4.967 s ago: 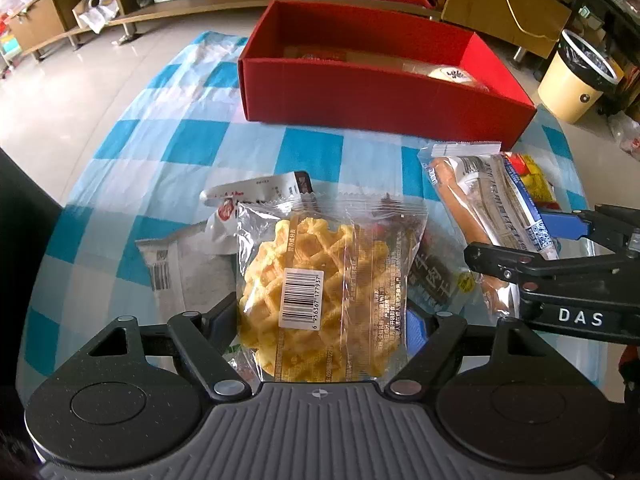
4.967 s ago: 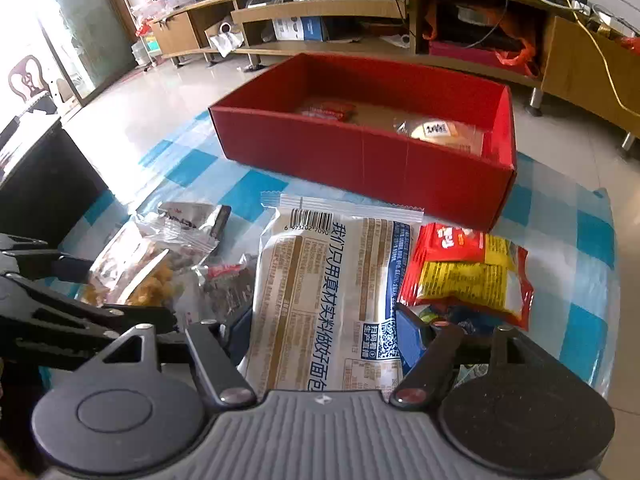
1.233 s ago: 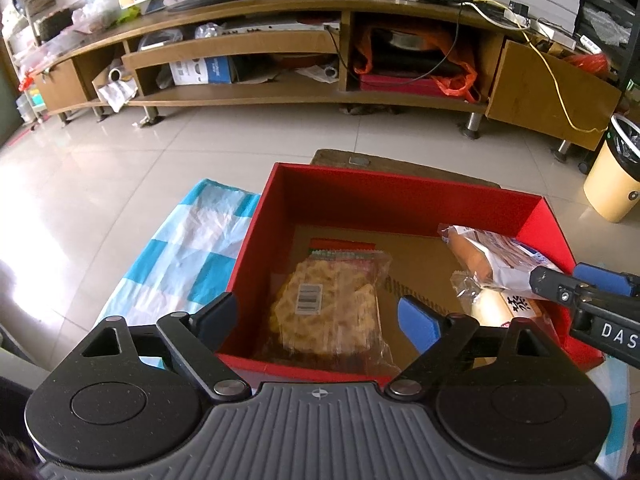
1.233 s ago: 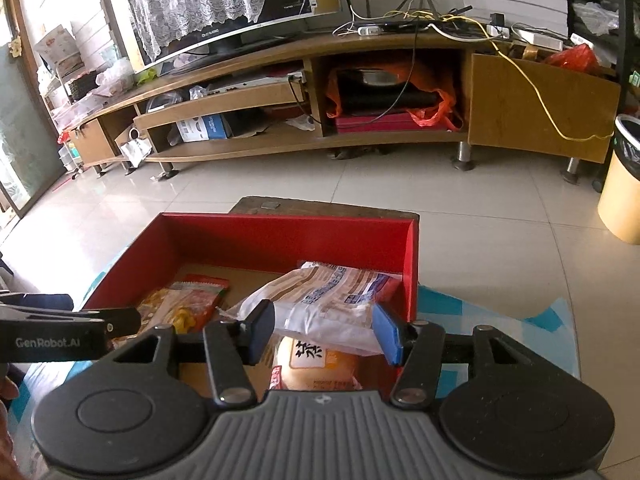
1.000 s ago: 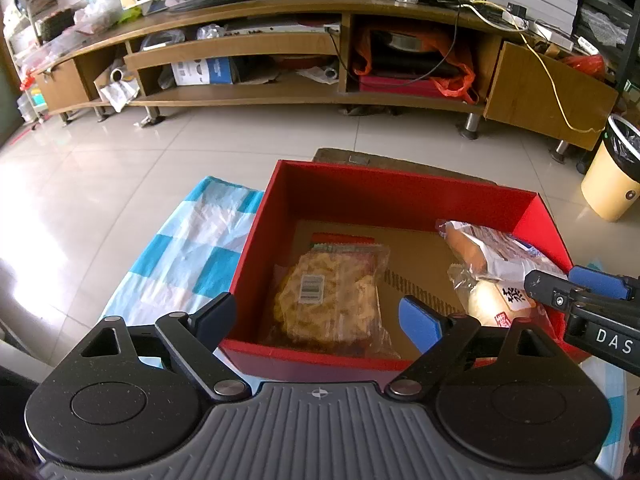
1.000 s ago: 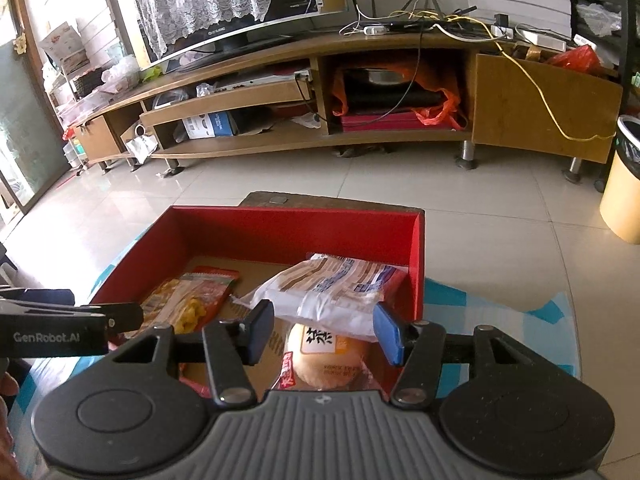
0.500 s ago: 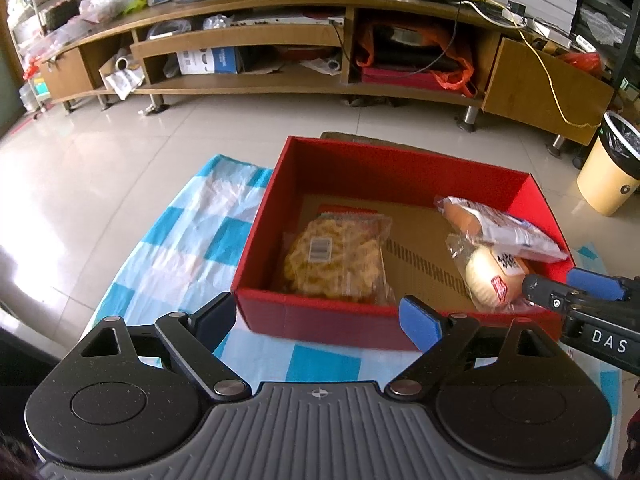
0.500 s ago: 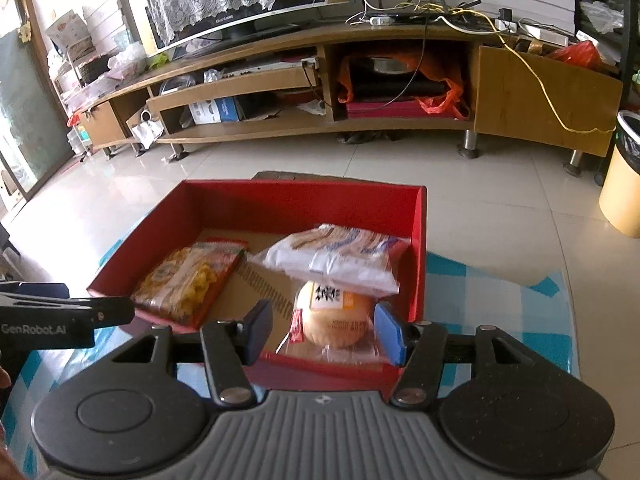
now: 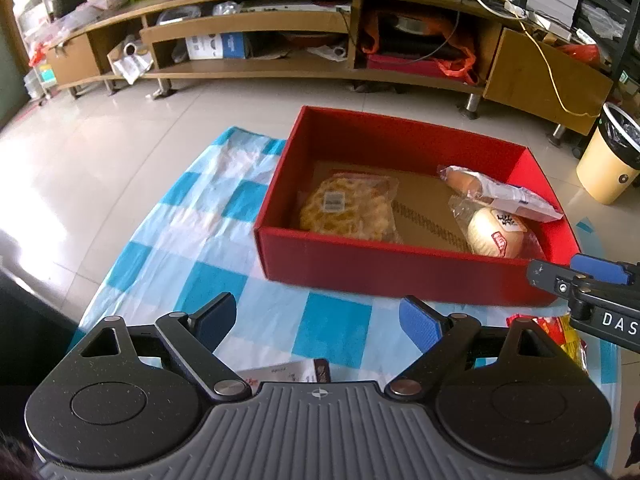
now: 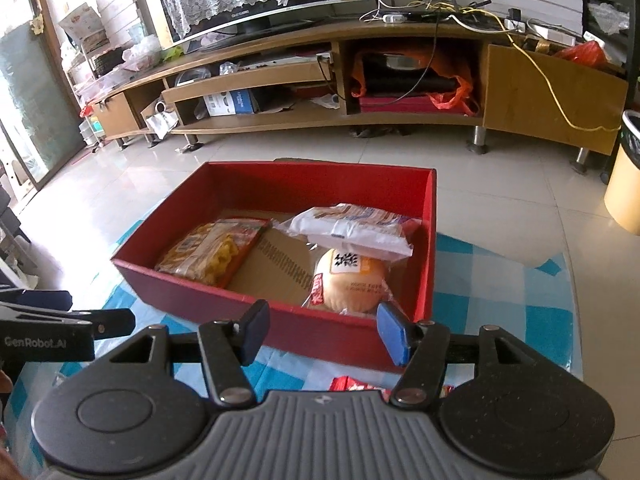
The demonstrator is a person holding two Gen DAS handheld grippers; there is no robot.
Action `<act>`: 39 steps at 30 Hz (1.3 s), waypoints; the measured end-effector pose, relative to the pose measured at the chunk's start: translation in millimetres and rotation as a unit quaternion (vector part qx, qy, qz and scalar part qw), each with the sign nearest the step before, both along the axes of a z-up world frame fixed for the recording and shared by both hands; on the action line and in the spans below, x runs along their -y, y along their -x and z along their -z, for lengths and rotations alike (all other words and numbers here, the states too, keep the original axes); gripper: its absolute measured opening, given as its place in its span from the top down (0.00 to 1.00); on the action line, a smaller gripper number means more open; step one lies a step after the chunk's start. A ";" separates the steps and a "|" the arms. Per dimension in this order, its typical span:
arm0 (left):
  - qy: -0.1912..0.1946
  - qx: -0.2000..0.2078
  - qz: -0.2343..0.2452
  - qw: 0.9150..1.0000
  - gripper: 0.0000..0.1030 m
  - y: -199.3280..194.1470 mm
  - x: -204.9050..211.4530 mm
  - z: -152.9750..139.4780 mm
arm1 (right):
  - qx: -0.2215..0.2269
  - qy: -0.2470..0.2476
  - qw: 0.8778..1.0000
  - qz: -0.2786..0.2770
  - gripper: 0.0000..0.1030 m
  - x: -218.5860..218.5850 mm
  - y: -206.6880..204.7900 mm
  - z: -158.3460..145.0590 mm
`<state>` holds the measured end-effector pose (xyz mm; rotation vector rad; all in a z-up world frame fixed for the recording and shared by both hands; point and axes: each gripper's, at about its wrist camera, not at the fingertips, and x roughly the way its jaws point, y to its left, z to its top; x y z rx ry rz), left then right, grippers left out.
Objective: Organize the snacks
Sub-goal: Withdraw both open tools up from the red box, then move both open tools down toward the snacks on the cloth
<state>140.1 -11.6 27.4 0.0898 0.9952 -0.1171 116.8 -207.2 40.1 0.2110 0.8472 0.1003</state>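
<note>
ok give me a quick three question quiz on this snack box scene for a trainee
1. True or false: the left gripper holds a snack.
2. How many snack packs lie in the red box?
3. What rests on the round bun? A) waffle pack B) white bread pack C) nothing

Key:
1. False; its jaws stand open and empty.
2. Three: the waffle pack, the white bread pack and the round bun.
3. B
</note>
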 end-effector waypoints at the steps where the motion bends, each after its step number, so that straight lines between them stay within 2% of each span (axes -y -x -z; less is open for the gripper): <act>1: 0.001 -0.001 -0.001 1.000 0.10 0.8 -1.5 0.0 | 0.000 0.001 1.000 -0.001 0.44 -1.2 1.9 -0.4; 8: 0.005 -0.015 -0.006 1.000 0.10 17.0 -14.1 2.2 | -0.010 0.000 1.000 -0.018 0.44 -12.5 14.0 2.0; 12: 0.013 -0.039 -0.014 0.999 0.10 31.3 -27.6 9.3 | -0.016 0.005 0.999 -0.041 0.44 -27.4 23.1 5.4; 26: 0.011 -0.077 -0.048 0.996 0.10 76.6 -69.3 20.0 | -0.053 0.011 0.992 -0.112 0.42 -69.7 55.9 23.2; 33: -0.008 -0.100 -0.088 0.991 0.10 78.6 -88.0 35.8 | -0.058 0.004 0.990 -0.125 0.40 -74.0 61.0 23.0; 39: 0.004 -0.126 -0.111 0.986 0.10 68.8 -92.9 51.9 | -0.064 0.004 0.989 -0.134 0.40 -77.3 61.6 26.0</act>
